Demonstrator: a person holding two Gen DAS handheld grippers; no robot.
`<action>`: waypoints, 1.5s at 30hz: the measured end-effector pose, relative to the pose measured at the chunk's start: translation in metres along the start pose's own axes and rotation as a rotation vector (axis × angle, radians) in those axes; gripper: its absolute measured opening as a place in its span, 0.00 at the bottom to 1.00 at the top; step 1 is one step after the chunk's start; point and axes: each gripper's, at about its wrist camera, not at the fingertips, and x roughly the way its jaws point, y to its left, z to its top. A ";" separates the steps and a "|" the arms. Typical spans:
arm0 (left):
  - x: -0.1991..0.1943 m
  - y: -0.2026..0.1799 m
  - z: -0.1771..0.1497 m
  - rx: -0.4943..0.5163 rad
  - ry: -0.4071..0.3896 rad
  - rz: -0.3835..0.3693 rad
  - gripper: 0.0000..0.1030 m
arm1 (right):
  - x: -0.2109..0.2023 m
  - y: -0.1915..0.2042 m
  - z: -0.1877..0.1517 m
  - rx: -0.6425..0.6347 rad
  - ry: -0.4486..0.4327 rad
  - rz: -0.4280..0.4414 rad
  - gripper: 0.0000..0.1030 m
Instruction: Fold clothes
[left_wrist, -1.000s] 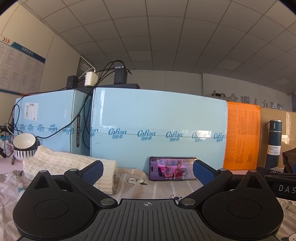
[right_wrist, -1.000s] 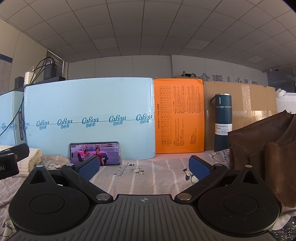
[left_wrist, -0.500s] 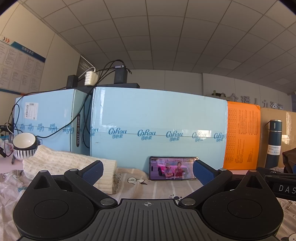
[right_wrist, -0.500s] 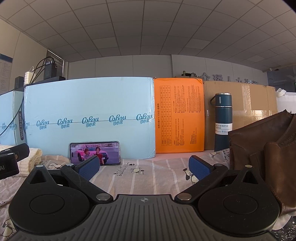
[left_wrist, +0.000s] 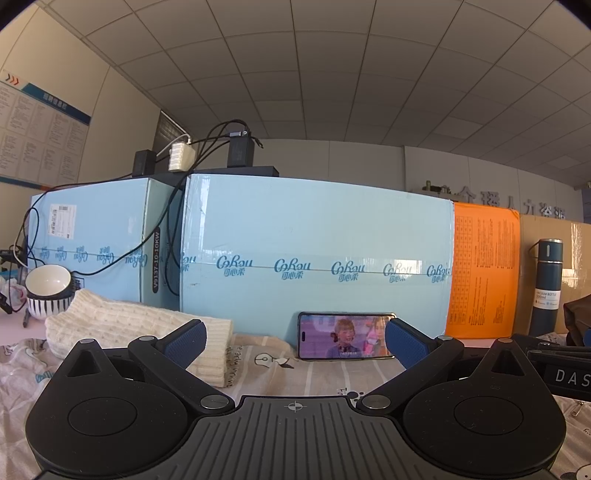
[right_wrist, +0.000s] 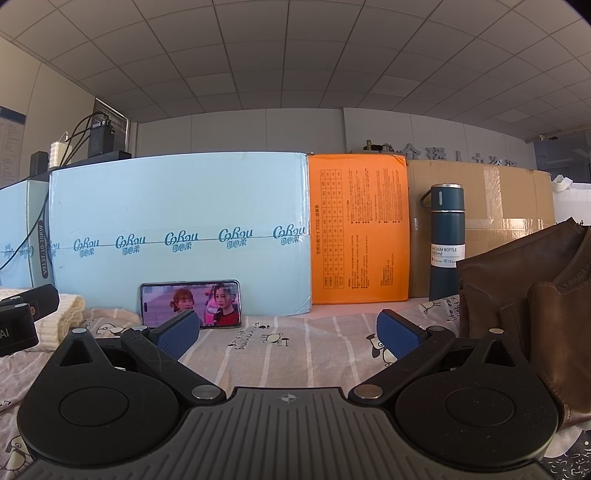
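- Clothes are lying to both sides: a cream knit sweater (left_wrist: 125, 328) is resting folded just left of the left gripper (left_wrist: 295, 341), whose jaws are standing wide apart, gripping nothing.
- A brown leather garment (right_wrist: 524, 295) is sitting right of the right gripper (right_wrist: 288, 332), jaws likewise spread and empty.
- A phone (right_wrist: 191, 304) is leaning against the blue box (right_wrist: 177, 206) on the printed sheet (right_wrist: 295, 350).

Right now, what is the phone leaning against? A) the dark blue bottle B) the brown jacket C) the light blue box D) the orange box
C: the phone stands on its long edge with its back against the light blue box, left of the orange box; the bottle and brown jacket sit farther right.
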 end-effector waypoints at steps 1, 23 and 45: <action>0.000 0.000 0.000 0.000 0.000 0.000 1.00 | 0.000 0.000 0.000 0.000 0.000 0.000 1.00; -0.001 0.000 0.000 -0.001 -0.003 -0.001 1.00 | 0.000 0.000 0.000 -0.002 0.000 0.001 1.00; -0.009 0.001 0.004 -0.019 -0.047 0.053 1.00 | -0.009 -0.005 0.006 0.036 -0.027 0.013 1.00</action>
